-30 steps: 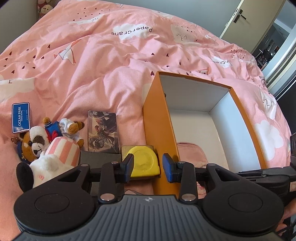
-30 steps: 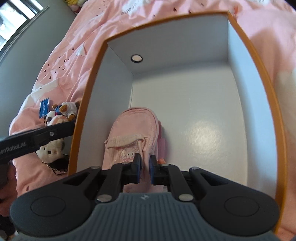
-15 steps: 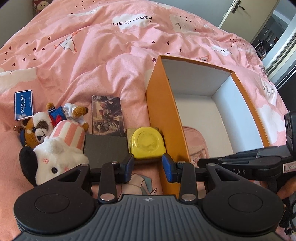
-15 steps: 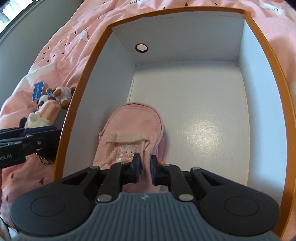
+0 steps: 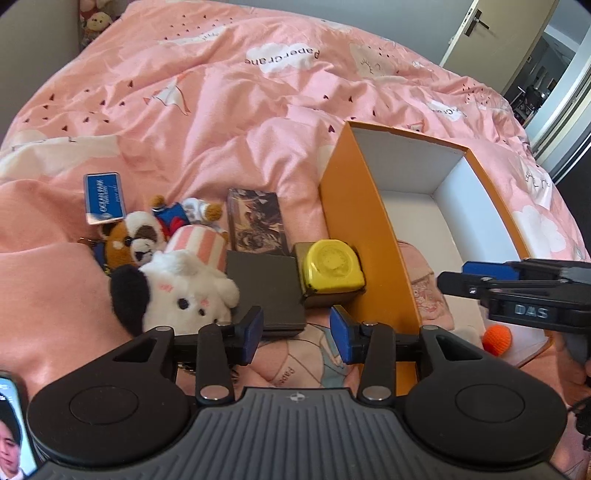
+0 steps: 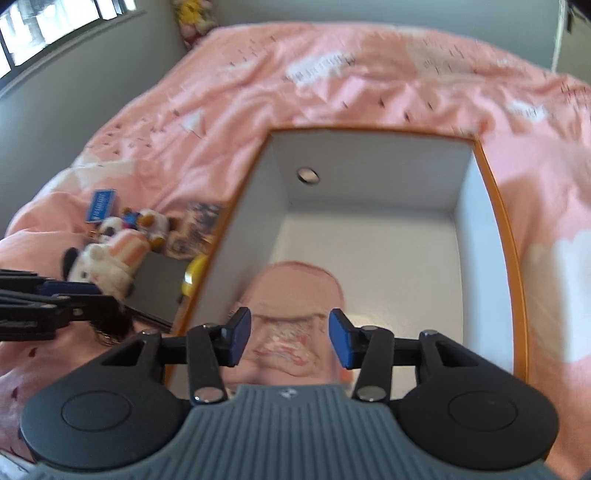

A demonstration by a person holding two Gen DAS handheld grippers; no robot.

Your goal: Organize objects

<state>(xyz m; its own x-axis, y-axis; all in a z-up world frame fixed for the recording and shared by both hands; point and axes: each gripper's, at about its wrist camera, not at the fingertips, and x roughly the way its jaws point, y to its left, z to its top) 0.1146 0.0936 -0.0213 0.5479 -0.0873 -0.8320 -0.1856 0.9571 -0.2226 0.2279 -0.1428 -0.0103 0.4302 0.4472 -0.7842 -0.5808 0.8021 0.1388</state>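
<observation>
An orange box with white inside [image 5: 354, 206] [image 6: 236, 236] stands open on the pink bed. A small pink backpack [image 6: 295, 291] [image 5: 424, 280] lies inside it at the near left. My right gripper [image 6: 290, 338] is open above the backpack and holds nothing; it also shows in the left wrist view [image 5: 480, 280]. My left gripper [image 5: 297, 332] is open and empty, just short of a yellow tape measure [image 5: 330, 267] and a dark flat case [image 5: 264, 284] left of the box.
Left of the box lie a white plush with striped hat [image 5: 177, 284], a brown-and-white plush [image 5: 136, 240], a picture card box [image 5: 255, 221] and a blue tag [image 5: 103, 197]. An orange ball [image 5: 496, 339] lies in the box's near corner. A door [image 5: 476, 29] is far right.
My right gripper has opened, let go of the pink backpack in the box, and pulled back and up. My left gripper has drawn back from the tape measure.
</observation>
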